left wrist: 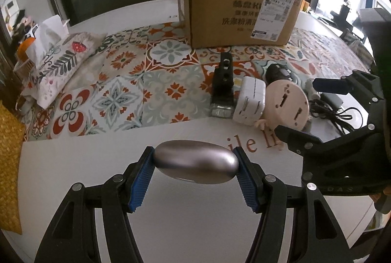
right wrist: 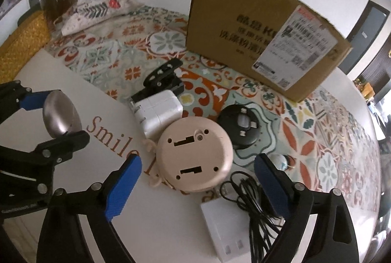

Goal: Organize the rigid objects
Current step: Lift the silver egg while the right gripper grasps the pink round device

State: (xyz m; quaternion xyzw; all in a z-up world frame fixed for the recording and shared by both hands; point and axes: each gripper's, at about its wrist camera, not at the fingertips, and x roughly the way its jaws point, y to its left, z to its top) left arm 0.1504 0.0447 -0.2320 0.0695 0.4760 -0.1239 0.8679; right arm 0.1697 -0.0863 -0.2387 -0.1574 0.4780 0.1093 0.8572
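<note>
A smooth silver oval [left wrist: 196, 163] sits clamped between the blue pads [left wrist: 139, 181] of the left hand-held gripper [left wrist: 195, 165], which is closed on its two ends and holds it above the white part of the table [left wrist: 97, 165]; whether it touches the surface cannot be told. Seen from the right wrist, the same oval [right wrist: 61, 113] and left hand-held gripper [right wrist: 52, 116] lie well off to the left. The right hand-held gripper [right wrist: 198, 179] stands wide open with nothing between its pads [right wrist: 123, 186], and a round pink disc [right wrist: 194, 157] lies just ahead of them, underside up, showing two slots. Beyond the disc to its left is a white adapter [right wrist: 158, 112], touching it or nearly so, with a black clip [right wrist: 161, 78] behind that. Ahead and right of the disc rests a round black device [right wrist: 240, 127]. Close under the right finger lie a tangled black cable [right wrist: 254, 204] and a flat white block [right wrist: 227, 231]. A cardboard box [right wrist: 256, 38] stands farther out on the patterned cloth [right wrist: 117, 52]. A floral tissue pouch [right wrist: 97, 11] lies far left.
</note>
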